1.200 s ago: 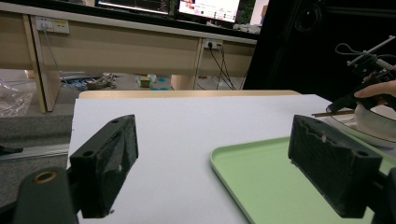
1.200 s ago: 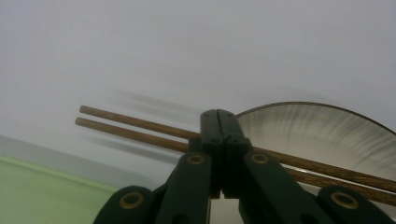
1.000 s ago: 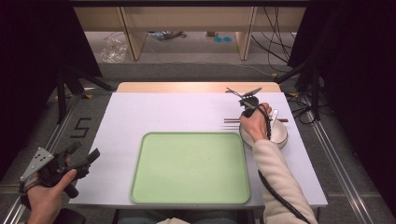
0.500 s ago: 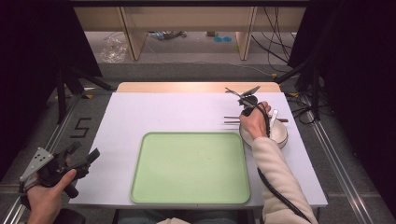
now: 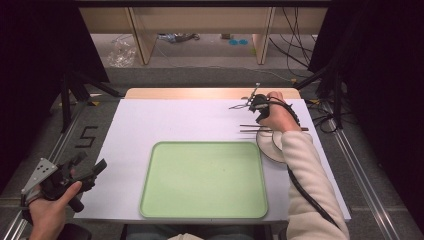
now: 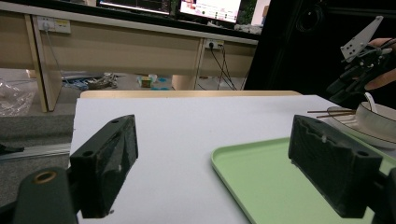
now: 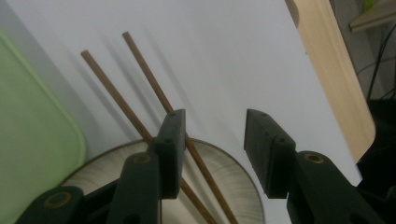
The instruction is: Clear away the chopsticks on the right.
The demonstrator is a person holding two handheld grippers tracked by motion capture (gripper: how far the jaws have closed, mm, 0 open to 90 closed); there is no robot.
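Two brown chopsticks [image 5: 250, 128] [image 7: 135, 65] [image 6: 327, 112] lie side by side across a white plate [image 5: 266, 146] [image 7: 233, 186] at the table's right. On that plate stands a white bowl [image 6: 380, 123] holding a spoon. My right gripper [image 5: 258, 107] [image 7: 215, 116] [image 6: 359, 60] hovers just above the chopsticks. Its jaws have just been opening, and nothing is between them. A green tray [image 5: 202, 180] [image 6: 261, 172] [image 7: 32, 121] lies at the front middle. My left gripper [image 5: 92, 162] [image 6: 212, 140] is open by the table's front left corner, holding nothing.
The white table top [image 5: 175, 120] has a wooden strip [image 5: 200, 93] along its far edge. Cables [image 5: 325, 120] run by the right side of the table. A tripod leg [image 5: 67, 100] stands on the floor at the left.
My right gripper has lifted off the plate towards the far edge, and its jaws have parted. The chopsticks stay where they were. The left hand has not moved.
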